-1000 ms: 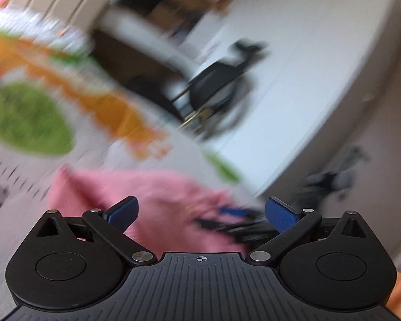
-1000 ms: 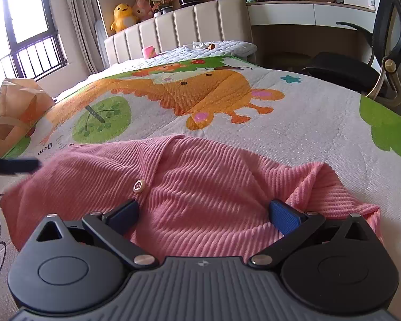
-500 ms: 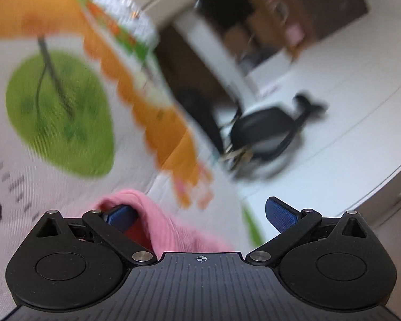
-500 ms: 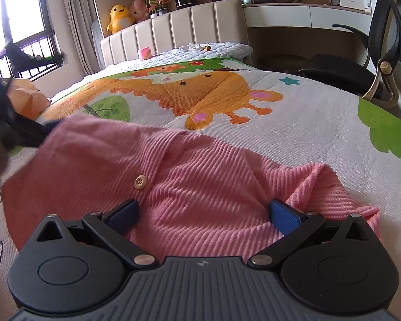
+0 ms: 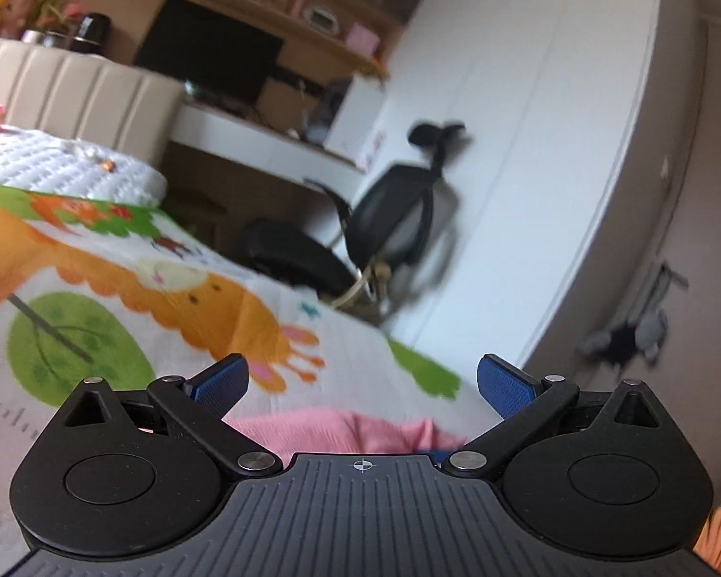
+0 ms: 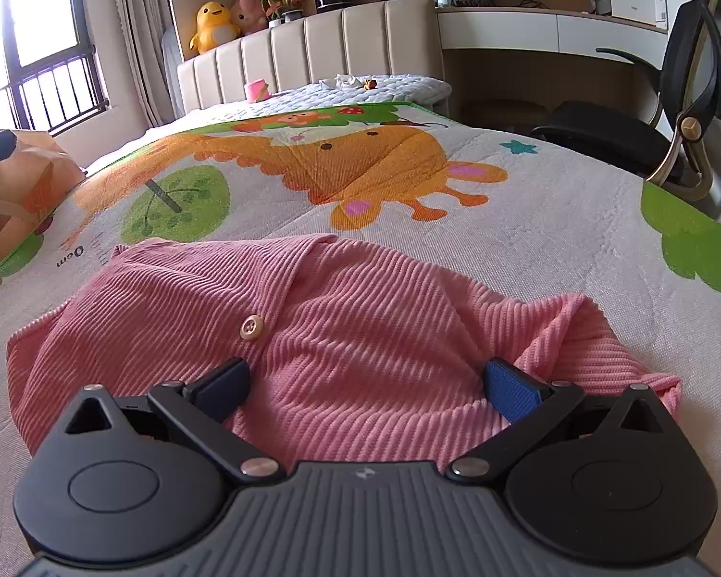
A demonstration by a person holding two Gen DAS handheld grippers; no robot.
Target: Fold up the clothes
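Pink cardigan lying crosswise on my bed, both sets of jaws wide.

I see the bed running away to the headboard, bare blanket beyond the garment; the ribbed pink cardigan stretches left to right, bunched at its right end, one button up; right gripper low over it, left gripper gaping above its edge, both holding nothing.

A bed with a cartoon-print cover fills mid-frame; padded headboard behind, bright window upper left, black office chair right.
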